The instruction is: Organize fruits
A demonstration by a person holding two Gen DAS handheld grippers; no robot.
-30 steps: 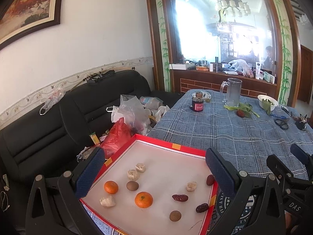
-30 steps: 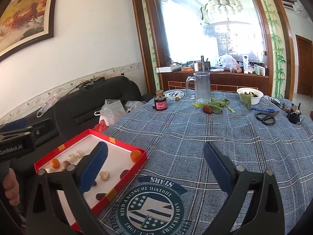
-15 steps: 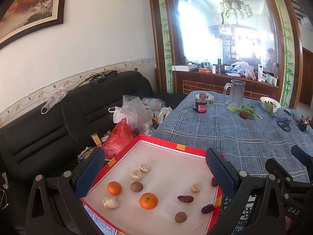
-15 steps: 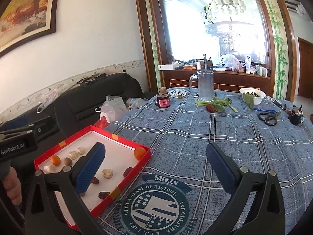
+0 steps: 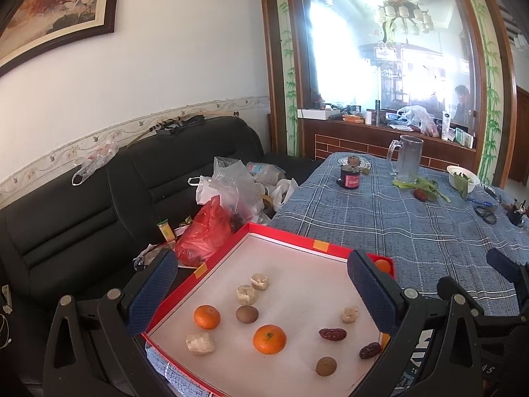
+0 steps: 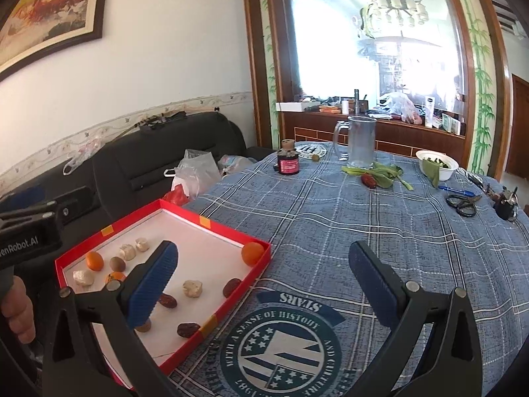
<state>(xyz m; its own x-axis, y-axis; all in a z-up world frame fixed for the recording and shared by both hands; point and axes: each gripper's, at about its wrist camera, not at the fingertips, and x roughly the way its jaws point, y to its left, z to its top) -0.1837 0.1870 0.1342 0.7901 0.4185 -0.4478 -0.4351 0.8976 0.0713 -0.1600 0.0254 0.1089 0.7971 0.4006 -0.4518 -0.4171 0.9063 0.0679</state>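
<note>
Both grippers wide open, empty.
Left gripper (image 5: pixel 264 297) hangs over red tray (image 5: pixel 287 235), lower centre; right gripper (image 6: pixel 264 281) over blue plaid tablecloth (image 6: pixel 330 218), tangerine (image 6: pixel 252 253) in tray corner.

- Tray (image 6: pixel 211 223) sits at table (image 6: pixel 330 231) near-left corner, sofa (image 5: pixel 82 218) to its left.
- In tray: two oranges (image 5: pixel 269 339) near front-left, a third (image 6: pixel 252 253) in far-right corner; dates (image 5: pixel 332 333) along right side.
- Far end of table: jar (image 6: pixel 288 162) left of mug (image 6: pixel 360 145), bowl (image 6: pixel 436 165) right of it; scissors (image 6: pixel 461 204) at right edge.
- Bags (image 5: pixel 228 192) on sofa behind tray.
</note>
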